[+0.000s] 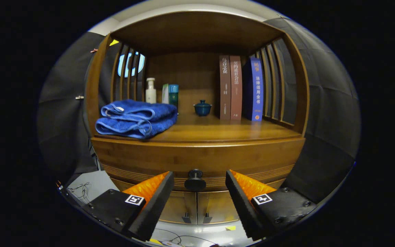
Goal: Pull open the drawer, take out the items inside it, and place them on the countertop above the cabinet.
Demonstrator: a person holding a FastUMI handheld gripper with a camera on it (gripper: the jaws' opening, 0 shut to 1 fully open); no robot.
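**Gripper view: fingers spread before the drawer knob, drawer not yet pulled**

Gripper view shows the drawer closed, its front flush with the cabinet across the lower middle of the frame. Its dark round knob sits at the lower centre, between the two fingers and a little beyond their tips. The hand-held gripper is released: the fingers stand wide apart, one on each side of the knob, neither touching it.

The step in hand looks like the approach to the knob, the very start of the task. Whatever the drawer holds is hidden behind its front. The next move, as I judge it, calls for easing forward until the knob lies squarely between the pads, closing on it, then pulling straight back so the drawer slides without twisting.

Above the drawer, the bench runs across the middle of the frame as the floor of an open wooden alcove. At its left a folded blue towel lies near the front edge. Behind it stand a white pump bottle and a teal container. A small dark lidded pot sits mid-frame toward the back, and three upright books stand to its right. The free stretch of bench at centre and right looks the likeliest spot for the items. Below the drawer, two cabinet doors meet at the bottom centre.
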